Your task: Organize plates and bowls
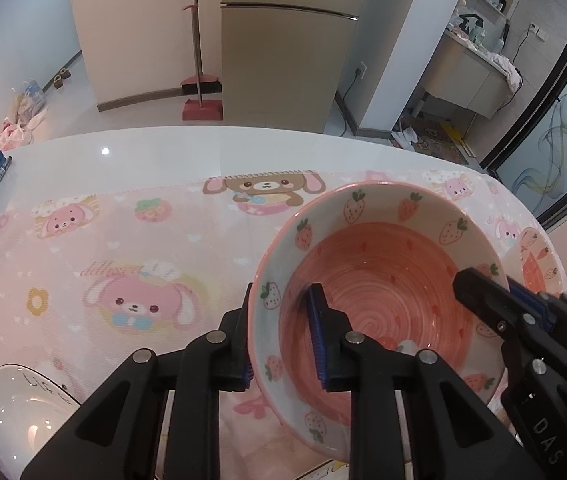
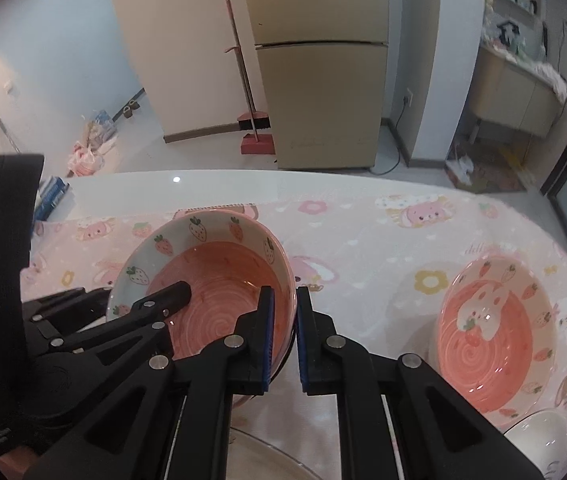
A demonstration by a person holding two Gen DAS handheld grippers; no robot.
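While I hold one gripper in each hand, both of them meet on the same strawberry bowl (image 1: pixel 379 292), which is tilted above the pink cartoon cloth (image 1: pixel 95 248) on the white table (image 1: pixel 155 144). My left gripper (image 1: pixel 283 336) straddles the bowl's rim at about 8 o'clock of the bowl: one finger is outside the wall, the other inside. Its jaws stand a little apart, and a thin gap shows between the inner pad and the wall, so I do not see them pressing. My right gripper (image 2: pixel 283 336) has the opposite rim, at about 4 o'clock of the bowl in its own view, and its jaws are closed tight on the wall with one blue pad on each side. A second pink bowl (image 2: pixel 495 340) with a rabbit picture rests on the cloth at 3 o'clock from my right gripper, well apart from it. A white dish (image 1: pixel 23 404) lies at 7 o'clock in the left view.
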